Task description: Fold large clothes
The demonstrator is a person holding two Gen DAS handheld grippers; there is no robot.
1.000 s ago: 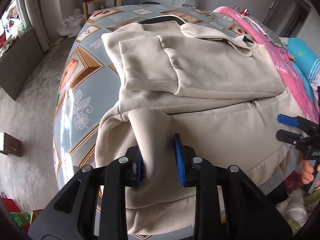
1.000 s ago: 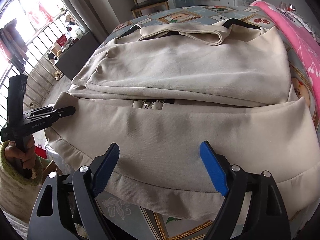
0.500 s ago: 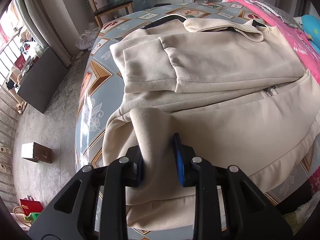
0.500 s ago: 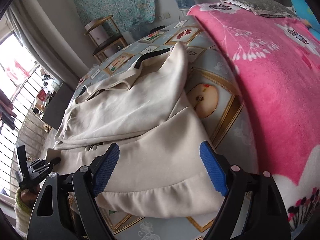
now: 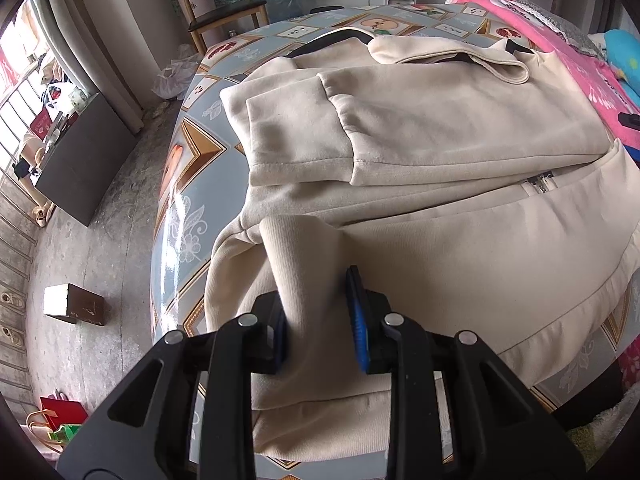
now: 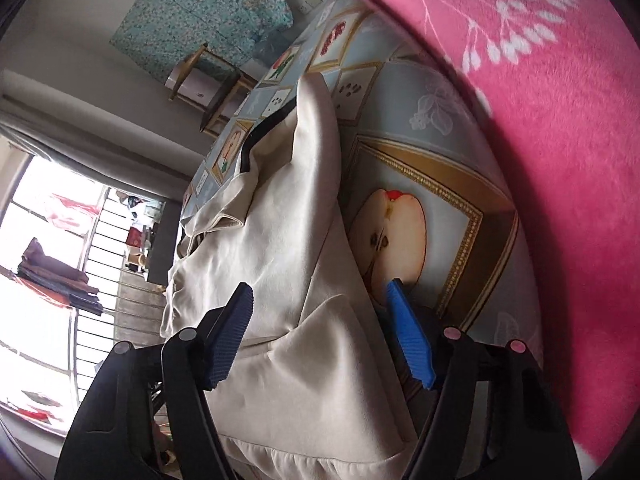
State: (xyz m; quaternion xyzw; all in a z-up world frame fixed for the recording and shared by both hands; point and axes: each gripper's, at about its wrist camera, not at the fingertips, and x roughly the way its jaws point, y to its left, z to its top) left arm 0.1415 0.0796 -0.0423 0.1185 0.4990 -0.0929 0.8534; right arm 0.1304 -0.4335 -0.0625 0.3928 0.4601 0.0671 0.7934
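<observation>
Cream jacket [image 5: 460, 152] lies spread on the table [image 5: 180, 184] with the fruit-print cloth, partly folded: one sleeve [image 5: 304, 136] is laid across the chest, cuff toward the table's left edge, collar at the far side, zipper pull showing near the right. Bottom hem hangs over the near table edge. Left gripper [image 5: 316, 320] is pinching a raised ridge of jacket fabric at the near left corner; both blue pads press on the cloth, jaws narrow, fabric pulled up into a fold between them. Right gripper [image 6: 320, 340] is rolled sideways in its own view, at the jacket's right edge next to the pink blanket [image 6: 560, 160]. Its jaws are closing, with a corner of the jacket's lower panel sitting between them; the left pad [image 6: 230, 336] sits just off the fabric and the right pad [image 6: 408, 340] is down beside the cloth edge, over the apple print on the tablecloth. Pads do not look pressed on the cloth, so no grip there. From the left wrist view only a dark sliver of the right gripper shows at the frame's right edge. A wooden chair [image 5: 216, 12] stands beyond the far end of the table; a small brown box [image 5: 74, 304] sits on the floor left of it.
</observation>
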